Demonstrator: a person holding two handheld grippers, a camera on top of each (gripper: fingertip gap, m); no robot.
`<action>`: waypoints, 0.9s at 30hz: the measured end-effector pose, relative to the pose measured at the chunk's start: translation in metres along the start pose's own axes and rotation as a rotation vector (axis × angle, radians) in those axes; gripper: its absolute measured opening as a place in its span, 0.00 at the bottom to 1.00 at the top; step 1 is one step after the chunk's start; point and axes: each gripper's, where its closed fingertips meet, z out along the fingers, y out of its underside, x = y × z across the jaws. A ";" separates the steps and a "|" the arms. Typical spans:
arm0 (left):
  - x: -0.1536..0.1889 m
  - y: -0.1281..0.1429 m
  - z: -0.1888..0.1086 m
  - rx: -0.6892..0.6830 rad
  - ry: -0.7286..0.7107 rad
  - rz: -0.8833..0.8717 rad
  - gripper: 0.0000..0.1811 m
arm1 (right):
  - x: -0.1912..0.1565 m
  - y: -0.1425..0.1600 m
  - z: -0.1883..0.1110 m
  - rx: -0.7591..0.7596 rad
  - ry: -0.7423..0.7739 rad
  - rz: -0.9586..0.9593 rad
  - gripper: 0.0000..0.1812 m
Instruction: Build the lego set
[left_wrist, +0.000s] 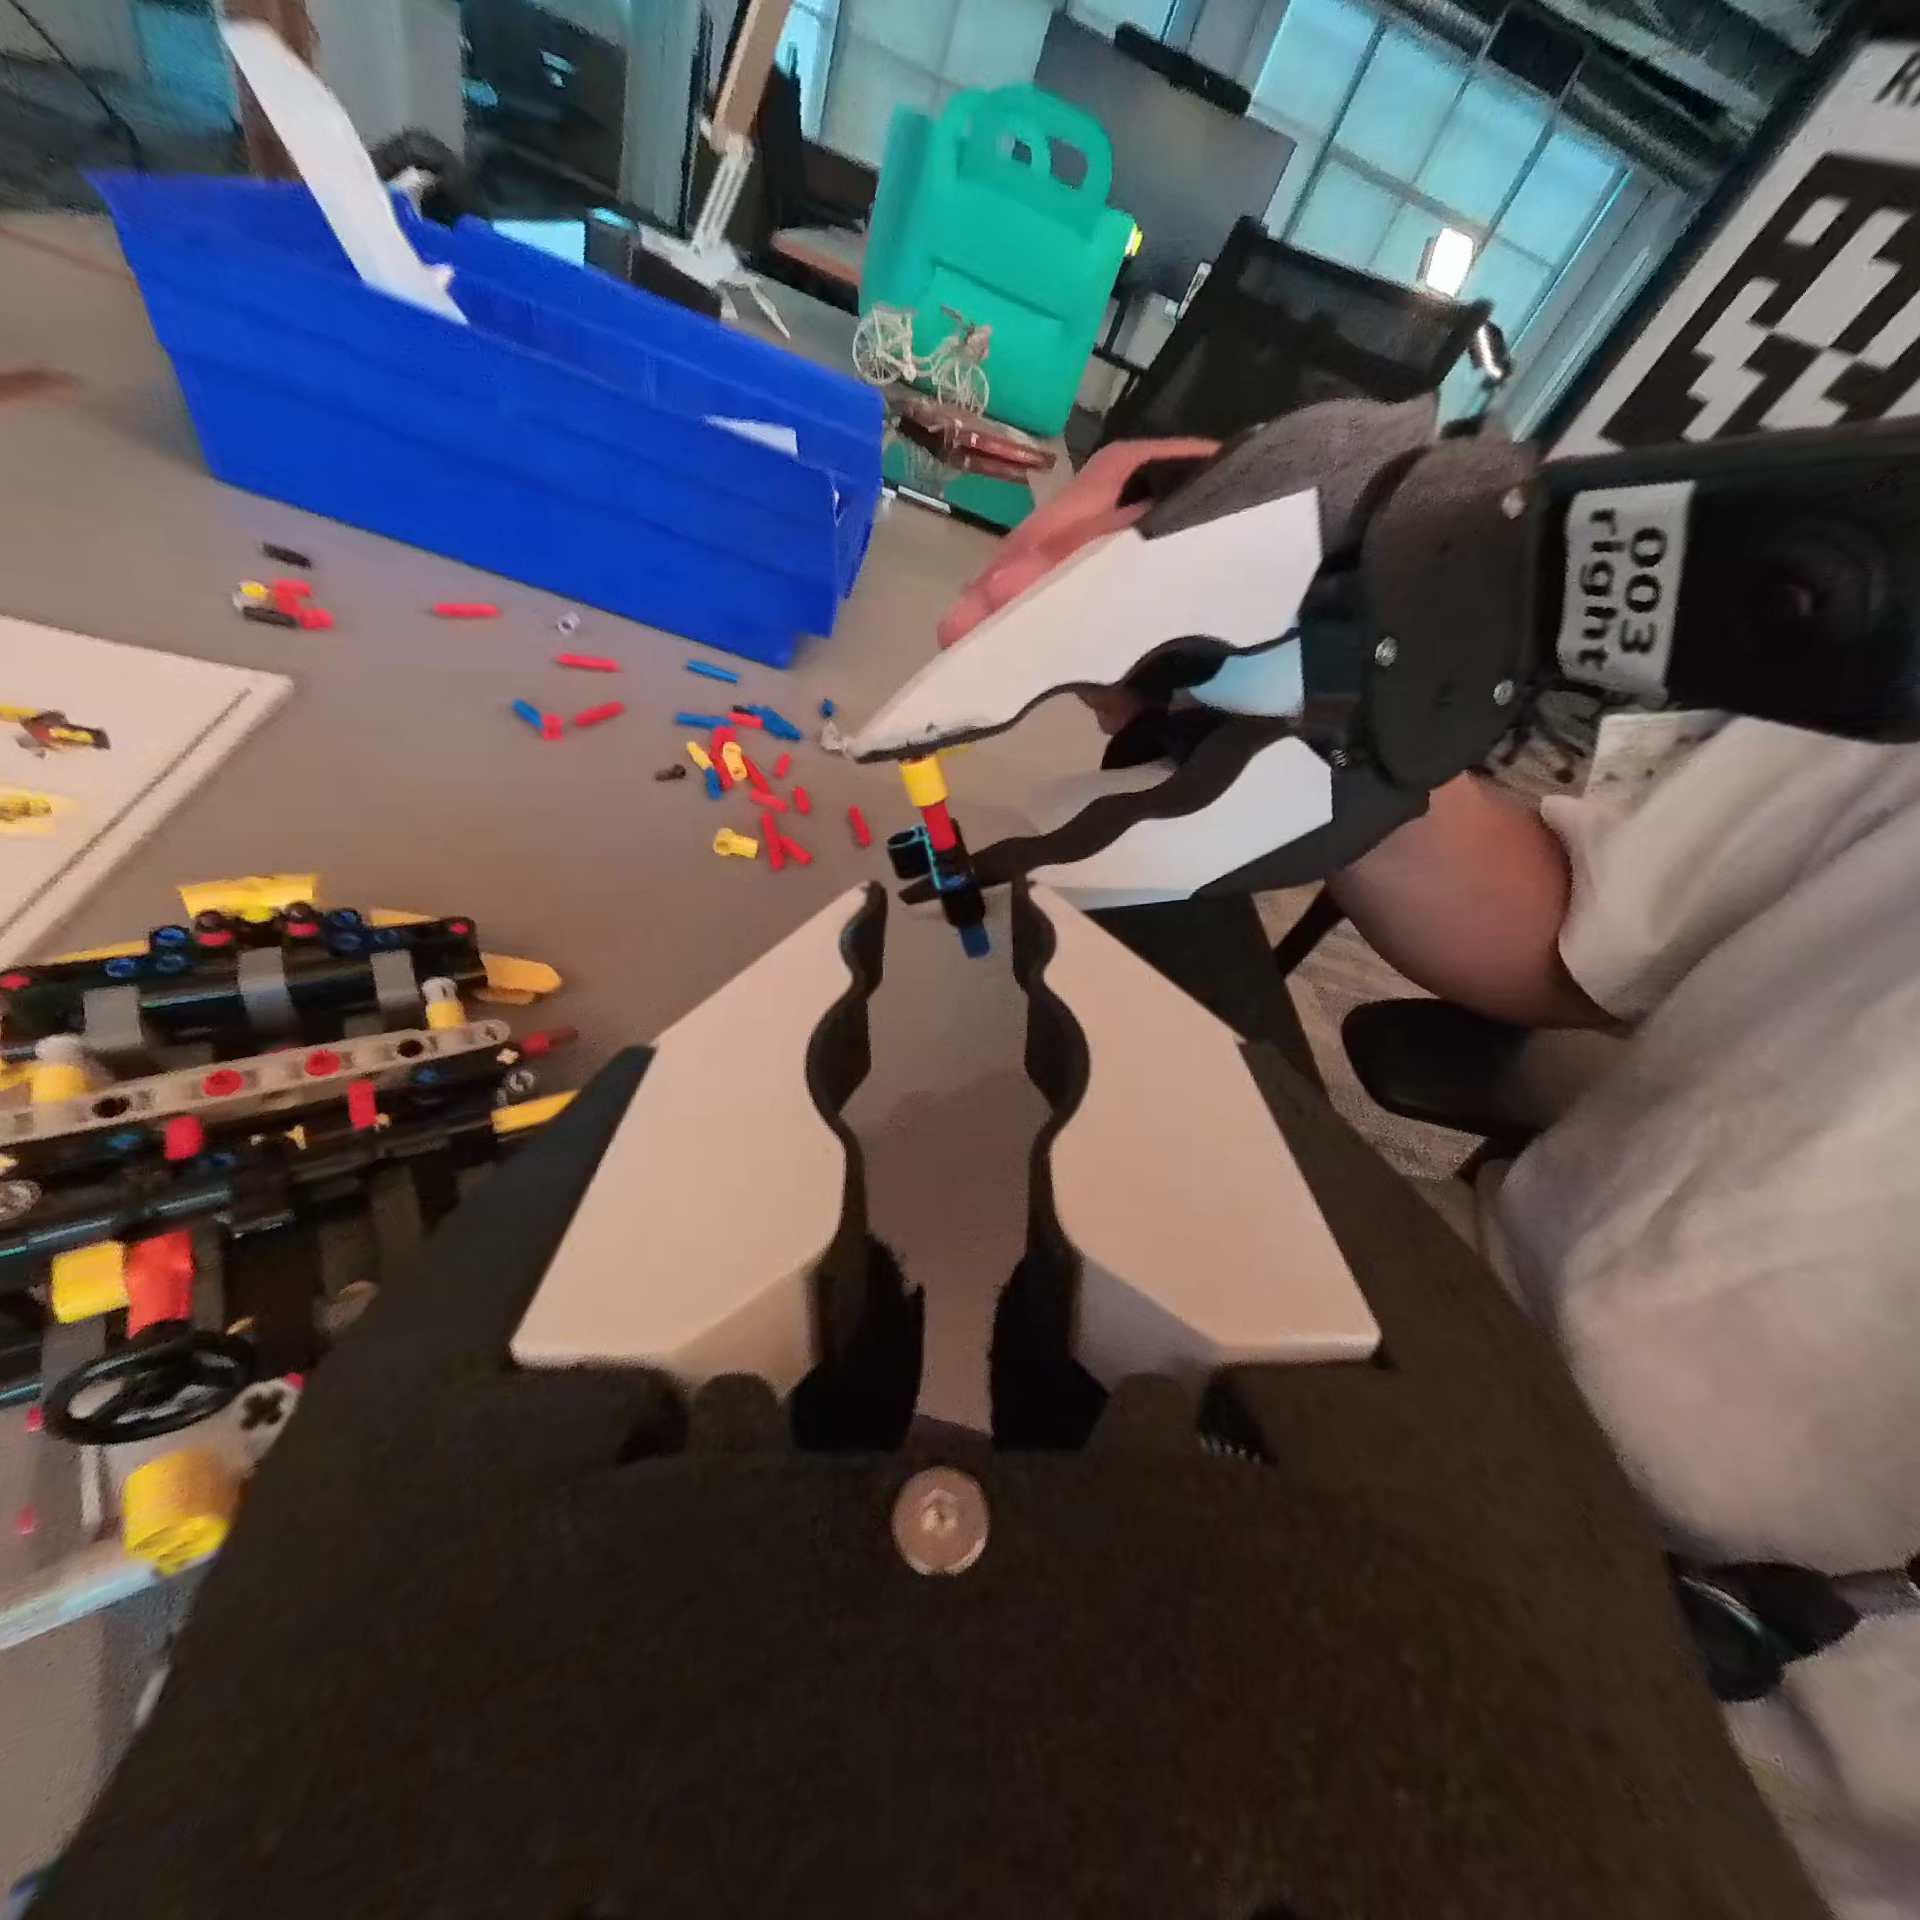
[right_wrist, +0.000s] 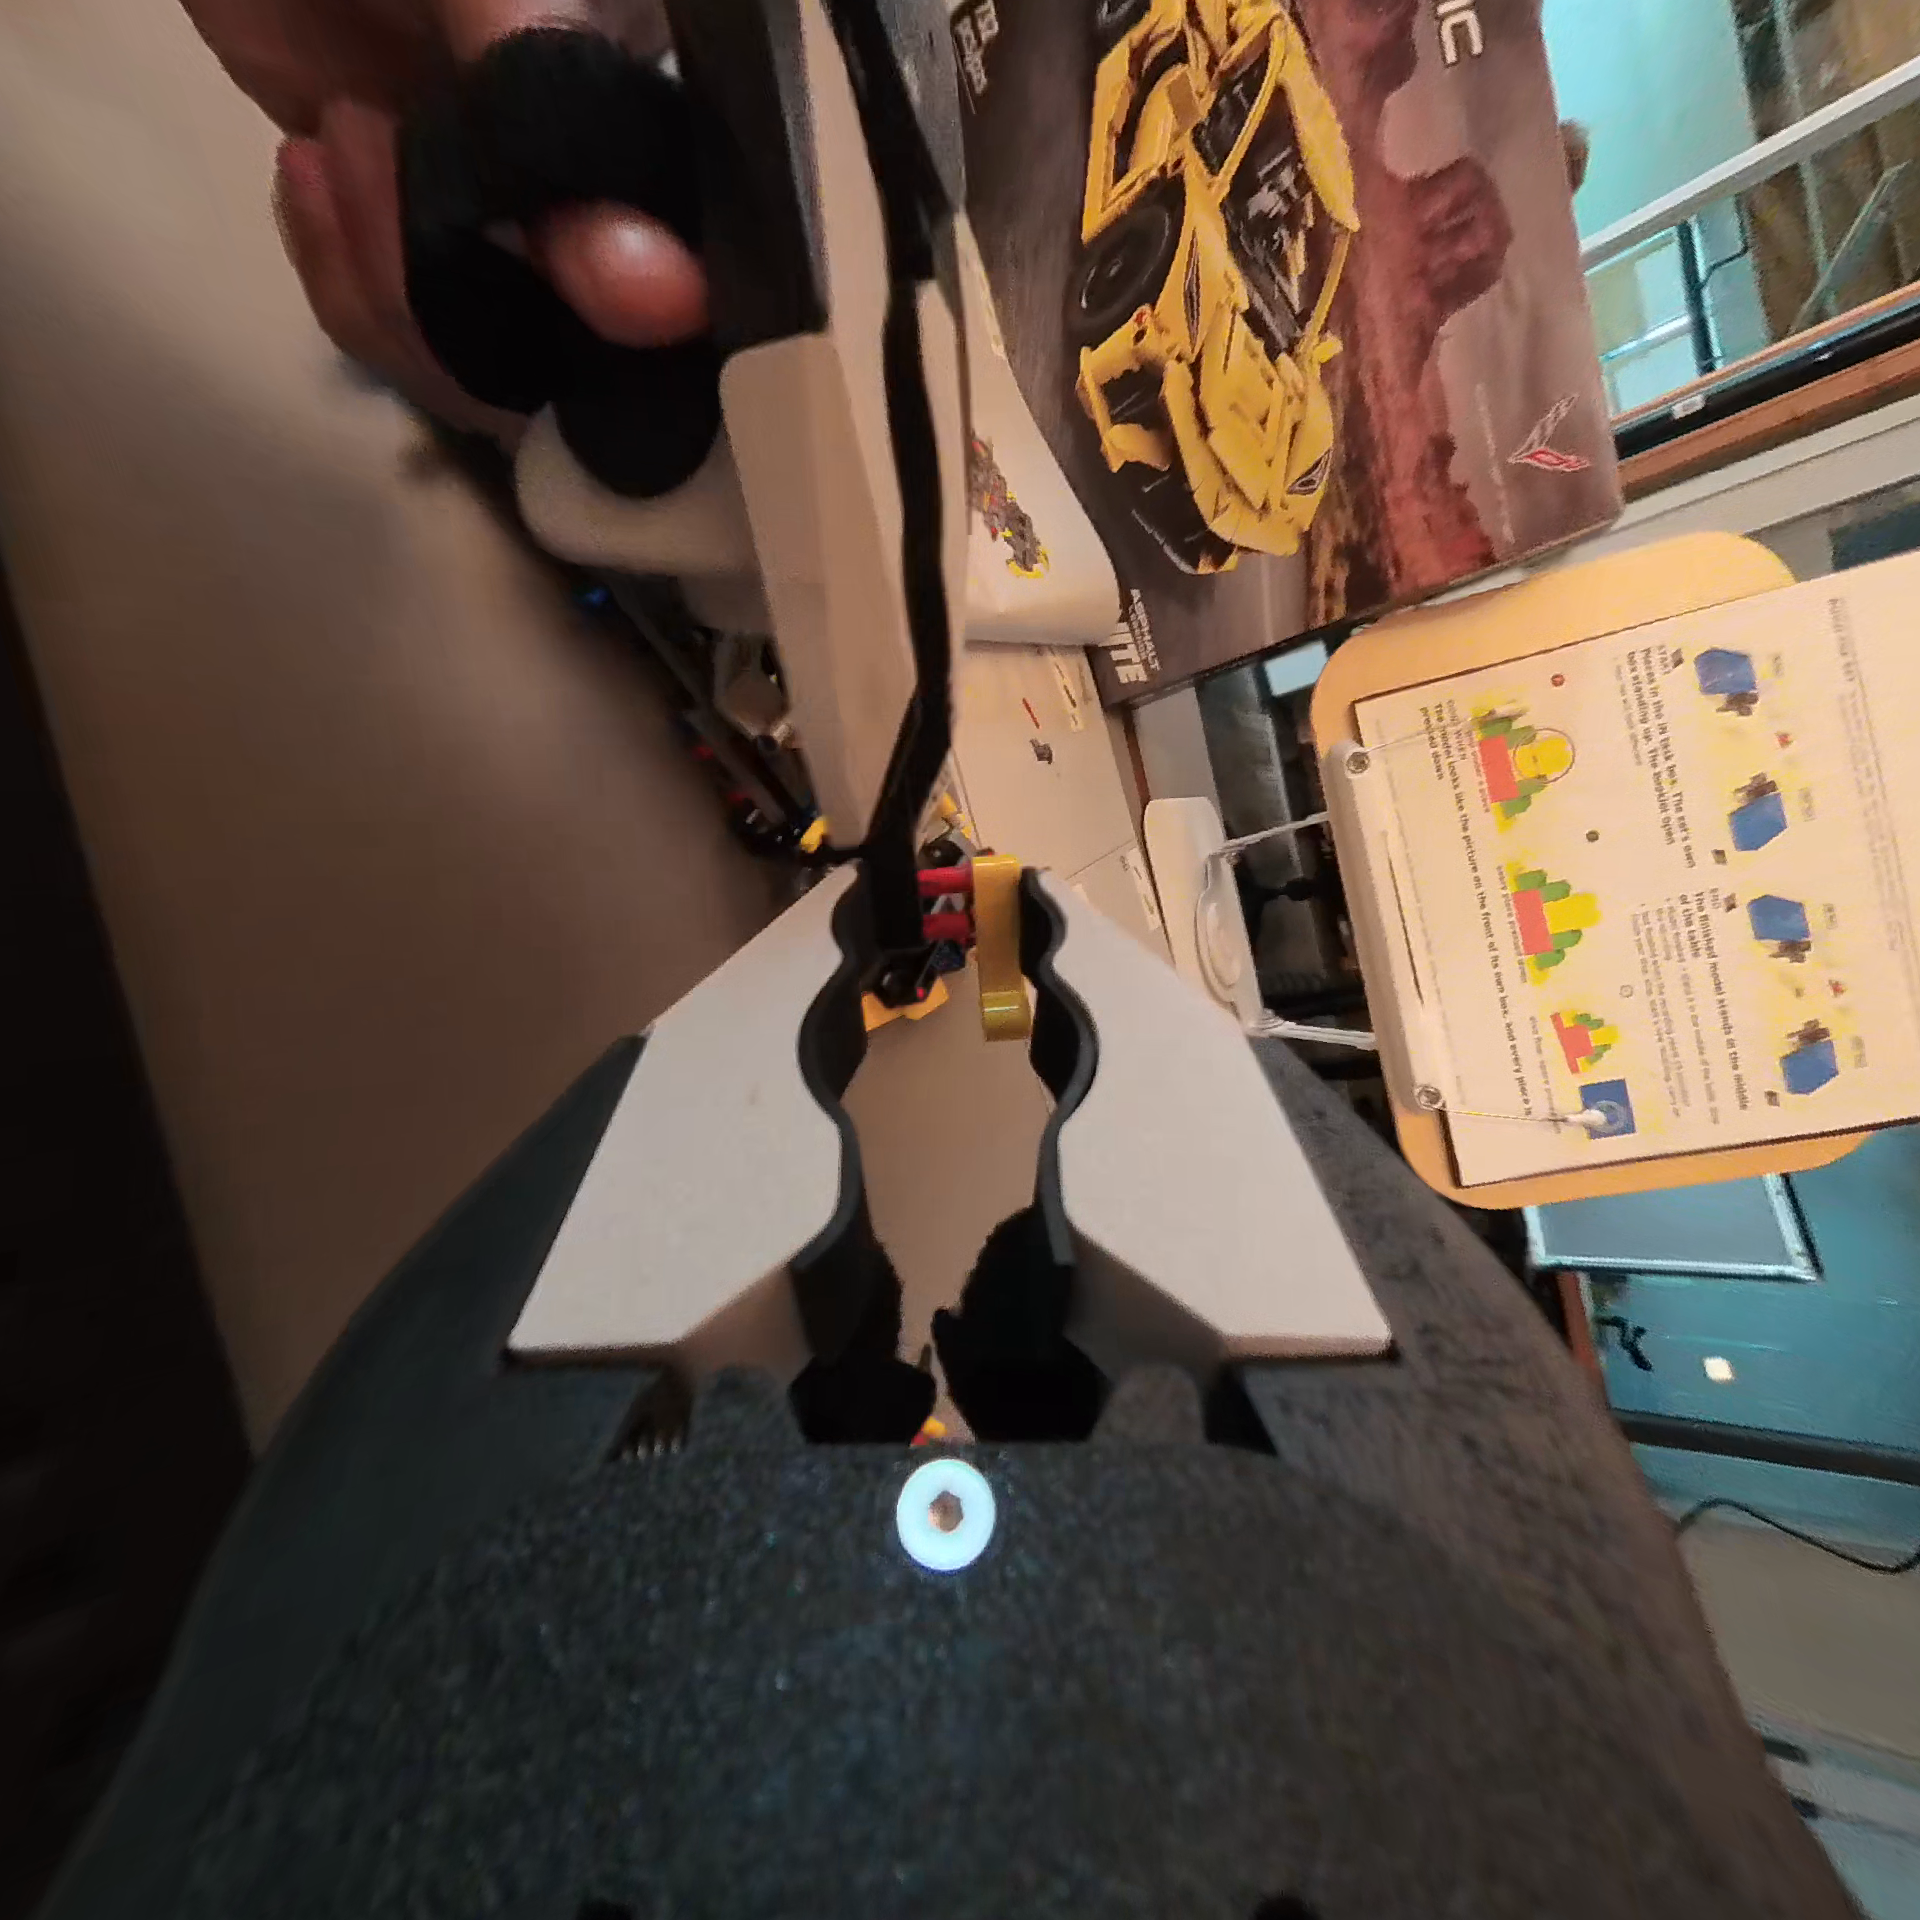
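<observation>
Above table's (left_wrist: 436, 790) near edge, right gripper (left_wrist: 883, 821) pinches small lego sub-assembly (left_wrist: 935, 831) w/ yellow, red, black bits; left gripper (left_wrist: 945, 904) narrow, tips just beside it. Half-built car (left_wrist: 239, 1049) sits left, loose pins (left_wrist: 727, 748) far

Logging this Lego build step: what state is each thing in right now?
left gripper: open, tips either side of the sub-assembly's blue end.
right gripper: shut on the small pin sub-assembly.
car chassis: partly built, lying on the table.
loose pins: scattered on the table.
instruction booklet: open, flat.
blue bin: white sheet sticking out.
</observation>
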 end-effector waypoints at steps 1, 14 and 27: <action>0.000 0.002 0.001 -0.004 0.004 -0.010 0.13 | -0.001 0.000 0.002 -0.006 0.003 -0.006 0.14; -0.005 0.008 0.003 -0.006 -0.004 -0.010 0.05 | -0.008 0.007 0.007 -0.009 -0.006 -0.009 0.13; -0.020 -0.006 -0.013 0.024 -0.145 0.280 0.05 | 0.017 -0.011 -0.011 0.200 -0.121 0.454 0.30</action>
